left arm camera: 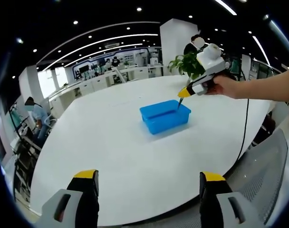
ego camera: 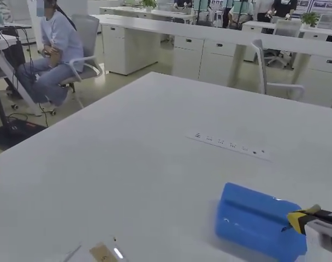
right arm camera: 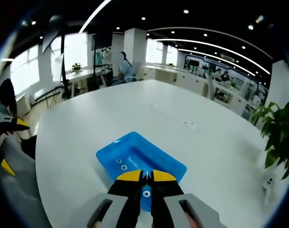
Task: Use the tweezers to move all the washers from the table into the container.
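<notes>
Glossy blue rectangular plastic container (right arm camera: pixel 156 152) on smooth white table (ego camera: pixel 128 164), small ring-shaped washers (right arm camera: pixel 121 164) inside. Right hand-held gripper (right arm camera: pixel 145 176) clamped on thin dark tweezers (left arm camera: pixel 178 104) over it; left hand-held gripper (left arm camera: pixel 147 176) spread wide. Leafy potted plant (right arm camera: pixel 277 133) nearby.

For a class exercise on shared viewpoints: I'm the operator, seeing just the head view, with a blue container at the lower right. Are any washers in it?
Observer: Yes. The right gripper view shows a few washers lying in the container.
Operator: What does the right gripper hold?
Observer: The right gripper is shut on the tweezers. In the left gripper view their tips point down into the container.
Operator: And the left gripper?
Observer: The left gripper has its jaws wide open, near the edge of the table, well back from the container.
</notes>
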A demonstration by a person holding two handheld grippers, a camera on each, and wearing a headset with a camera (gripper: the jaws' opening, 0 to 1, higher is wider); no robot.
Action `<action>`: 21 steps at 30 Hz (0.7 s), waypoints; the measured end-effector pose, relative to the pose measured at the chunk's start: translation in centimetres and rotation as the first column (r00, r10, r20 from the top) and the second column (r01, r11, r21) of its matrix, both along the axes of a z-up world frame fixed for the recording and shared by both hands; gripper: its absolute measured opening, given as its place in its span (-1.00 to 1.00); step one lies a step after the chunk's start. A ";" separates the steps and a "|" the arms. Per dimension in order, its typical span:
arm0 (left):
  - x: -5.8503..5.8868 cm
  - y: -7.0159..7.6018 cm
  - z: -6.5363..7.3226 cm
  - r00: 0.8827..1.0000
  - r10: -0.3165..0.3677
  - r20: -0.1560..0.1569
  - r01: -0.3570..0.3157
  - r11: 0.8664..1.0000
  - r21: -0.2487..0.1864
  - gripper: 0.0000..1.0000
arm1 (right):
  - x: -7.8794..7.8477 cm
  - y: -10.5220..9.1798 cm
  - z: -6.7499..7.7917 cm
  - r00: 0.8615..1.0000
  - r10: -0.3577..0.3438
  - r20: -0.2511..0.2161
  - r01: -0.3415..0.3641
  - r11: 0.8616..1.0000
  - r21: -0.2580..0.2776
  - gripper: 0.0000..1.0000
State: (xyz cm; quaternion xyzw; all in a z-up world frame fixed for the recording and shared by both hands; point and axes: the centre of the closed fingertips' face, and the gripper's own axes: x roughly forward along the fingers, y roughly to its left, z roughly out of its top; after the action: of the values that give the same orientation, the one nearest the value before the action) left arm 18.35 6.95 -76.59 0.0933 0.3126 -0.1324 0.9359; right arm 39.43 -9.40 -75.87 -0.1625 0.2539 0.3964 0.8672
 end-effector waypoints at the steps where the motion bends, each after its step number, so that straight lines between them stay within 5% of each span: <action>1: 0.0 0.0 0.1 1.000 -0.003 0.001 0.003 1.000 0.001 0.77 | -0.3 0.0 0.4 1.000 0.010 0.006 -0.010 1.000 -0.004 -0.95; 4: 0.3 -0.1 0.6 1.000 -0.016 0.014 0.015 1.000 0.005 0.72 | -1.7 -0.3 1.5 0.995 0.083 0.061 -0.079 0.994 -0.076 -0.95; 12: 0.8 -0.5 1.7 0.998 -0.043 0.040 0.043 0.999 0.010 0.67 | -5.0 -1.0 2.0 0.985 0.163 0.063 -0.152 0.976 -0.158 -0.95; 17: 0.8 -0.4 2.2 0.998 -0.047 0.044 0.046 0.999 0.018 0.67 | -8.2 -1.0 0.5 0.965 0.264 0.001 -0.255 0.932 -0.256 -0.95; 19: 0.8 -0.4 2.3 0.998 -0.045 0.046 0.044 0.999 0.016 0.67 | -8.1 -1.1 -0.4 0.957 0.291 -0.012 -0.282 0.914 -0.293 -0.95; 20: 0.8 -0.4 2.4 0.998 -0.045 0.049 0.044 0.999 0.016 0.67 | -8.6 -1.1 -1.1 0.947 0.320 -0.029 -0.312 0.894 -0.321 -0.95; 21: 0.8 -0.5 2.5 0.998 -0.043 0.052 0.042 0.999 0.016 0.67 | -8.8 -1.1 -1.3 0.945 0.325 -0.040 -0.320 0.891 -0.323 -0.95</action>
State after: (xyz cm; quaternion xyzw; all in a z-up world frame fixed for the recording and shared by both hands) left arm 19.16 6.49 -74.13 0.1104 0.2870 -0.1473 0.9401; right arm 30.60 -10.52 -77.20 -0.3459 0.2787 0.4864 0.7524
